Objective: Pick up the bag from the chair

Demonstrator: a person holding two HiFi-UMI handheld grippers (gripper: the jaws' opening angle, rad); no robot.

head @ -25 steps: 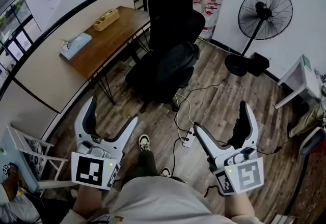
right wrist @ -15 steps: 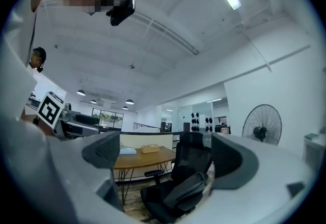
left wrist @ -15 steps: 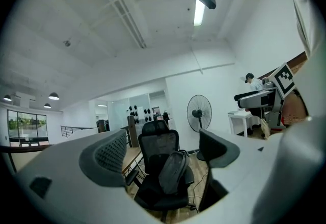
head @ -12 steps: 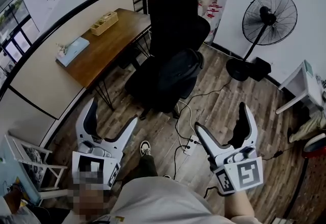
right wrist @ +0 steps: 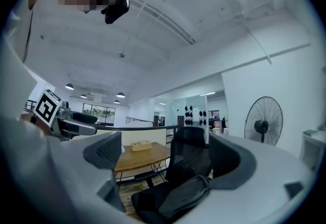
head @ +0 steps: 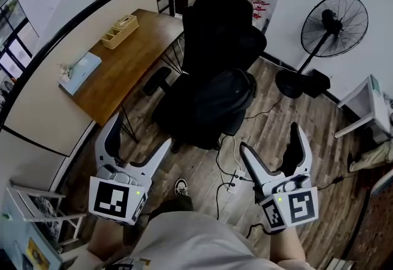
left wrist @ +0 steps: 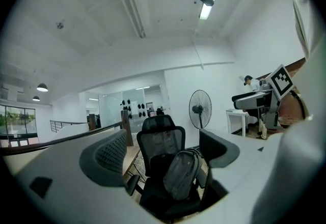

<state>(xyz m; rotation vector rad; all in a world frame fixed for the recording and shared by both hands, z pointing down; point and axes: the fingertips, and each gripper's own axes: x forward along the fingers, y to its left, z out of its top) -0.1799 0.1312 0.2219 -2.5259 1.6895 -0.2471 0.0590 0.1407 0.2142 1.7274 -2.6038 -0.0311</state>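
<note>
A dark grey backpack [head: 226, 98] leans upright on the seat of a black office chair [head: 216, 35], against its backrest. In the left gripper view the backpack [left wrist: 182, 173] shows between the jaws, far off, on the chair [left wrist: 160, 139]. The right gripper view has the backpack [right wrist: 187, 195] low in the frame on the chair [right wrist: 191, 154]. My left gripper [head: 135, 146] is open and empty, held near my body short of the chair. My right gripper [head: 273, 152] is open and empty too, level with the left one.
A wooden desk [head: 123, 54] with a tray [head: 120, 30] and a book stands left of the chair by a railing. A standing fan [head: 331, 26] is at the right. Cables and a power strip [head: 233, 180] lie on the wooden floor between me and the chair.
I have stepped closer to the chair, which now sits lower and larger in the head view. Both grippers stay open and keep their pose.
</note>
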